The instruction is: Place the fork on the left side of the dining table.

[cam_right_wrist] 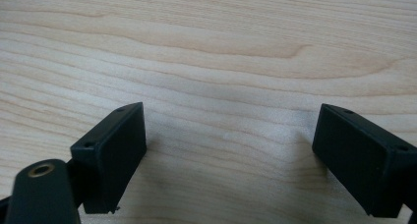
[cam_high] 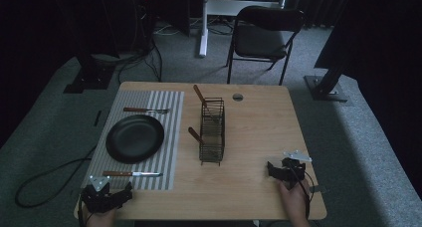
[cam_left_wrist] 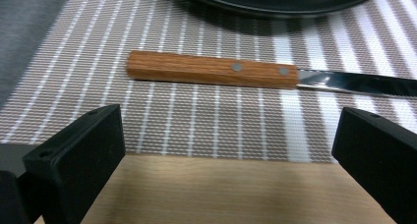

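While left tool (cam_left_wrist: 228, 150) gapes, knife (cam_left_wrist: 211, 70) lies just ahead, untouched.

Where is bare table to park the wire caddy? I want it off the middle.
The widest bare wood lies right of the wire caddy, out to the right tongs and table edge. The striped placemat side is crowded: black plate, a knife before the left tongs.

Dim room, grey carpet (cam_high: 209, 67), folding chair (cam_high: 263, 33)
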Demonstrator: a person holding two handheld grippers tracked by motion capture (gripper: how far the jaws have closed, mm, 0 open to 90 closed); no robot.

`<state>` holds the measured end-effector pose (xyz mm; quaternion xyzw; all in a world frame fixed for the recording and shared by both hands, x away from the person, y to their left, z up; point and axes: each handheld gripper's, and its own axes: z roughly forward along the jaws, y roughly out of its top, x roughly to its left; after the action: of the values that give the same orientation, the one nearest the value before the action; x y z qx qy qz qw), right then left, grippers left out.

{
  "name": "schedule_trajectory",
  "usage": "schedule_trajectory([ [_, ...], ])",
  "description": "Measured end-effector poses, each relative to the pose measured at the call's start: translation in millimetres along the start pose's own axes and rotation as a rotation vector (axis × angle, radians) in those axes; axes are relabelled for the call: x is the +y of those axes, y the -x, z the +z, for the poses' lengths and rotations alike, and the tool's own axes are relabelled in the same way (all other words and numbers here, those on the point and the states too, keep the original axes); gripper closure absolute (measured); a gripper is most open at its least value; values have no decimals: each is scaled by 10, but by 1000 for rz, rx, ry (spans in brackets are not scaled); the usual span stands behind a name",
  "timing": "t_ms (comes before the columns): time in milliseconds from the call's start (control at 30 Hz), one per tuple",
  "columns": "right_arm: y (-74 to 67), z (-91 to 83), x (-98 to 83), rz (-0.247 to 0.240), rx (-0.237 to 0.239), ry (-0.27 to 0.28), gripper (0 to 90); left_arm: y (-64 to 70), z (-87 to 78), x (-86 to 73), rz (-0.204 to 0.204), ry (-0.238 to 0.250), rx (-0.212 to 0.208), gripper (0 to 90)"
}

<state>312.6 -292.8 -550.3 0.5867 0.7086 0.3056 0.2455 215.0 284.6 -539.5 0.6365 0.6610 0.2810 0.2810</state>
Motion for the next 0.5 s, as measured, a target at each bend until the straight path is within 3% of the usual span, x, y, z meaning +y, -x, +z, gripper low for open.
schedule_trajectory([
  [267,0,0,0,1,0,0,125,-24,47,-8,-17,-26,19,0],
  [400,0,0,0,1,0,0,125,-42,70,16,-12,-3,59,0],
  [500,0,0,0,1,0,0,125,-46,82,33,-16,24,63,0],
])
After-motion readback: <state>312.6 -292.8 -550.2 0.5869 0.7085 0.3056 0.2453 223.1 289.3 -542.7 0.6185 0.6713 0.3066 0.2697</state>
